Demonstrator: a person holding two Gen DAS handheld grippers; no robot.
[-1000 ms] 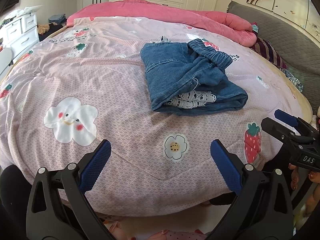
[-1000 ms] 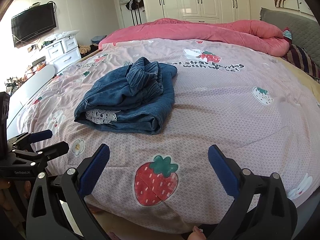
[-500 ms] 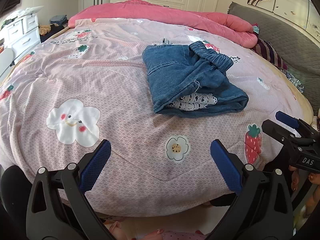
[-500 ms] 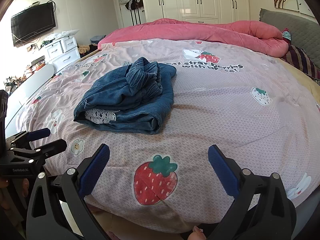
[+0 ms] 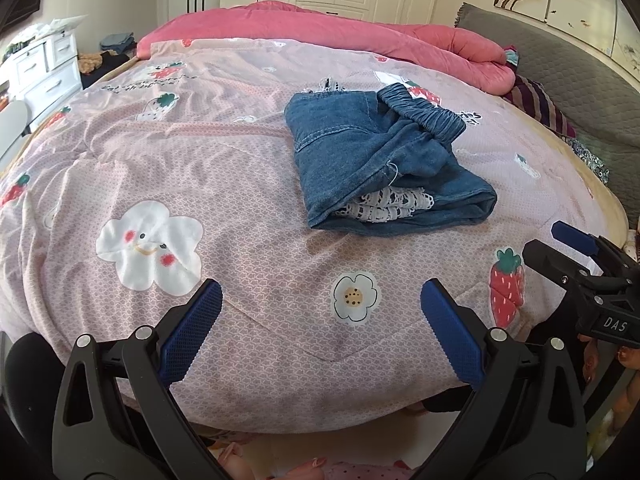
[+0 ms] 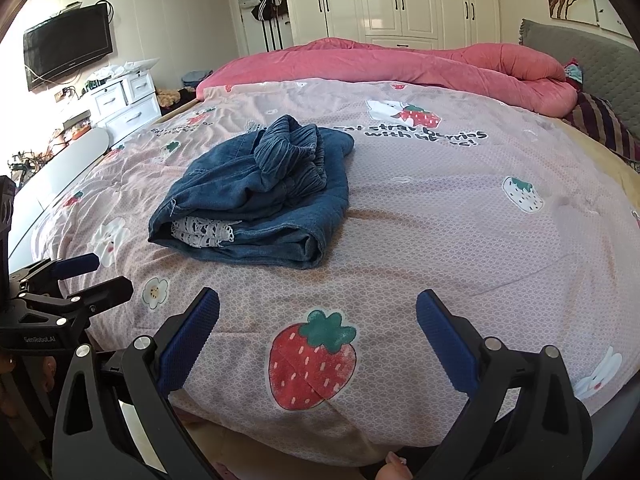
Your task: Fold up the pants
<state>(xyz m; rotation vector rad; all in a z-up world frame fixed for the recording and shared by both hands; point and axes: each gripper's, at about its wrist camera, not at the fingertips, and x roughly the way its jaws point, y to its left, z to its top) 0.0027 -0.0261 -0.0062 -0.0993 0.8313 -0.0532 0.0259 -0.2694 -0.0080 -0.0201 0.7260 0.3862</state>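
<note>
The folded pants (image 5: 384,168) lie on my pink quilt (image 5: 200,176), with a red blanket (image 6: 400,64) behind. My left gripper (image 5: 320,308) and right gripper (image 6: 318,320) stand apart, empty, near the bed edge.

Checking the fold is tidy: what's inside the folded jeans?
White lace trim pokes out between the layers of the jeans. How far it runs inside is covered by denim.
</note>
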